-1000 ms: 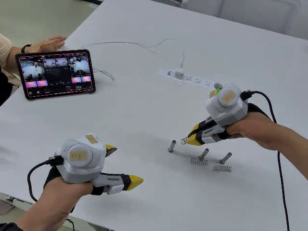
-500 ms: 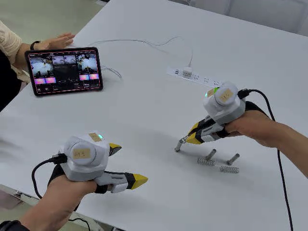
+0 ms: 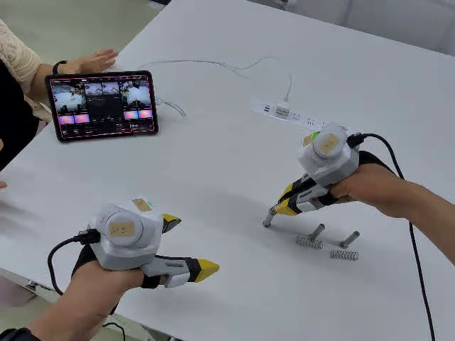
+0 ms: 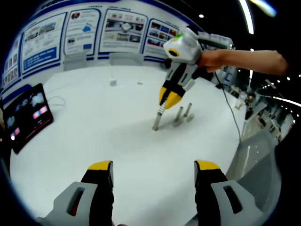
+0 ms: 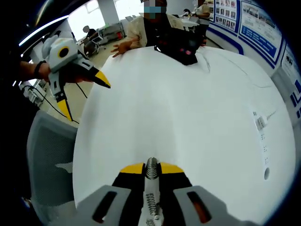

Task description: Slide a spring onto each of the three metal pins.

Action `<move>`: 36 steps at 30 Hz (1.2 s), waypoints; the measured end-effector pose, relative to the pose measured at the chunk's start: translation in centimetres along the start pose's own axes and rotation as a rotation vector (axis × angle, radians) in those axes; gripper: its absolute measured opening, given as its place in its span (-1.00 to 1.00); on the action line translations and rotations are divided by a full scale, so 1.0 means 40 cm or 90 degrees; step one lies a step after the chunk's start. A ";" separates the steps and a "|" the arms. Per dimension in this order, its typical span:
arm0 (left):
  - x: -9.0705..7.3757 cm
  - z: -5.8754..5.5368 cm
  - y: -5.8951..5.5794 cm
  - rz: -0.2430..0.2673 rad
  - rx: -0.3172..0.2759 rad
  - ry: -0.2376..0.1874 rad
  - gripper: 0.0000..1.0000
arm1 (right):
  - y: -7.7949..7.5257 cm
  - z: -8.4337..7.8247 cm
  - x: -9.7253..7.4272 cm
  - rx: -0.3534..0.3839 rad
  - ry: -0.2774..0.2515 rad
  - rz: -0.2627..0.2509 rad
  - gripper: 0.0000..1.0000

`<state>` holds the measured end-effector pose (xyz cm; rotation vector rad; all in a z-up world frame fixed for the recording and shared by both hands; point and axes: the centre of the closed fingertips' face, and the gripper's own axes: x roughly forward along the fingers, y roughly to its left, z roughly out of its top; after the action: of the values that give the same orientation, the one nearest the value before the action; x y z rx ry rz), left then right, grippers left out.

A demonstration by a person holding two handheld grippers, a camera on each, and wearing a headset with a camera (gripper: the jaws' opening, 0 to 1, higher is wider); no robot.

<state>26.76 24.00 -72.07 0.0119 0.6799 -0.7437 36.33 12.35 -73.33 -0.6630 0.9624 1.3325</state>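
— Well, spring (image 3: pixel 274 210) clamped in right gripper (image 3: pixel 282 207), end at leftmost pin (image 3: pixel 268 219), right of centre?
— Seemingly. Keep in line with pin, ease down, then let go. Next spring (image 3: pixel 308 243) flat beside middle pin (image 3: pixel 317 231). Left gripper (image 3: pixel 190 244) idle near left, jaws apart.

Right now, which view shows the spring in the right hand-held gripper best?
Right gripper view: the spring sits close up, coils clear, pinched between the jaws. The left gripper view shows it small, side-on, above a pin. The head view shows a speck at the right hand-held gripper.
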 end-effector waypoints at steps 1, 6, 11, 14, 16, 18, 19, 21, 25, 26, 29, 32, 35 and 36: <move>0.000 0.000 0.001 0.000 0.001 0.000 0.42 | 0.000 0.001 0.002 -0.002 0.001 0.000 -0.75; -0.003 0.000 0.001 0.001 0.000 0.000 0.42 | -0.001 0.011 0.012 -0.009 0.002 -0.001 -0.75; -0.004 -0.001 0.002 0.001 0.000 0.001 0.41 | -0.002 0.010 0.030 -0.028 0.013 -0.004 -0.75; -0.004 0.000 0.002 0.001 0.000 0.000 0.41 | -0.001 0.011 0.038 -0.032 0.016 -0.003 -0.75; -0.004 0.000 0.002 0.002 0.001 0.001 0.41 | -0.002 0.008 0.045 -0.036 0.020 -0.004 -0.75; -0.003 0.001 0.003 0.001 0.000 0.000 0.41 | -0.002 0.005 0.051 -0.039 0.025 -0.003 -0.75; -0.003 0.000 0.003 0.002 0.001 0.001 0.41 | -0.002 0.003 0.054 -0.042 0.027 -0.004 -0.75; -0.002 -0.001 0.002 0.002 0.000 0.001 0.41 | -0.001 -0.001 0.060 -0.049 0.031 -0.004 -0.75; -0.001 -0.003 0.002 0.001 0.001 0.003 0.41 | -0.002 -0.008 0.073 -0.055 0.039 -0.003 -0.75; -0.001 -0.003 0.002 0.002 0.002 0.004 0.41 | -0.001 -0.009 0.076 -0.056 0.041 -0.003 -0.75; -0.002 -0.003 0.003 0.003 0.001 0.005 0.40 | 0.001 -0.012 0.083 -0.062 0.045 -0.002 -0.75; -0.004 -0.004 0.004 0.004 0.002 0.005 0.40 | 0.002 -0.015 0.091 -0.066 0.049 -0.002 -0.75; -0.007 -0.007 0.005 0.005 0.001 0.007 0.40 | 0.001 -0.018 0.100 -0.068 0.051 -0.001 -0.75; -0.007 -0.008 0.005 0.005 0.001 0.007 0.40 | 0.001 -0.019 0.102 -0.068 0.052 -0.001 -0.75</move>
<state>26.56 24.42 -72.21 0.0199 0.6897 -0.7368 36.02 13.73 -77.23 -0.8052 0.9611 1.3709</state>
